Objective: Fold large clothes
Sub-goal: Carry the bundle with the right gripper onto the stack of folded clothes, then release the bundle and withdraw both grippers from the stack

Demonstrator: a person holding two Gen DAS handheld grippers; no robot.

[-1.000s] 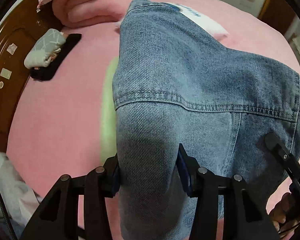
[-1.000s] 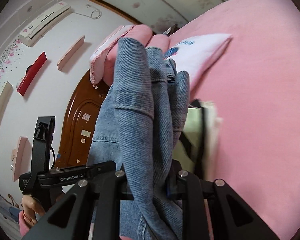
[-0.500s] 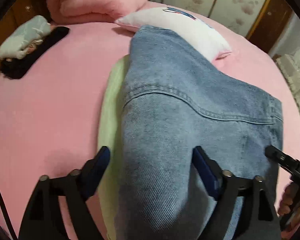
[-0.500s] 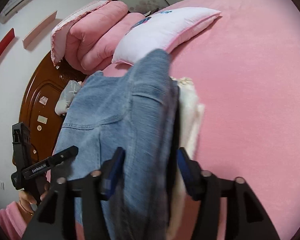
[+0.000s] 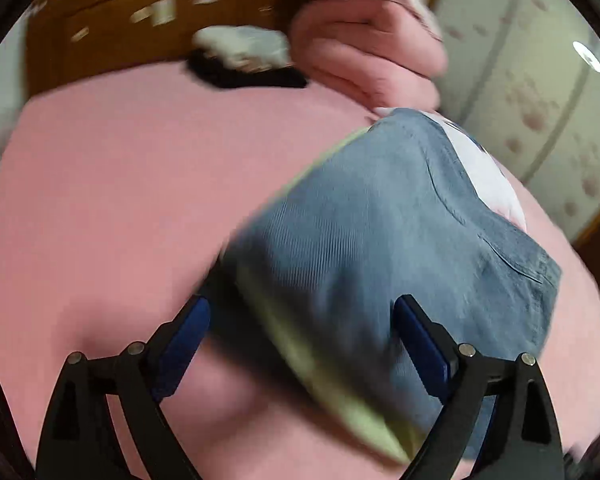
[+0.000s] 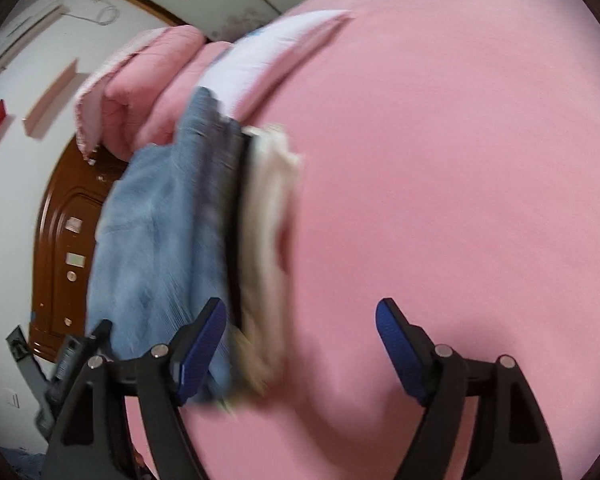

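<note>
Home bedroom: pink bed (image 6: 440, 200), pillow (image 6: 276, 40), folded quilt (image 5: 364, 40), wooden headboard (image 5: 140, 28).

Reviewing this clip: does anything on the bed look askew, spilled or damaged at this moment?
Nothing looks spilled or damaged. The folded denim garment lies on a pale green piece whose edge sticks out from under it on the pink bed. Both frames are motion-blurred.
</note>
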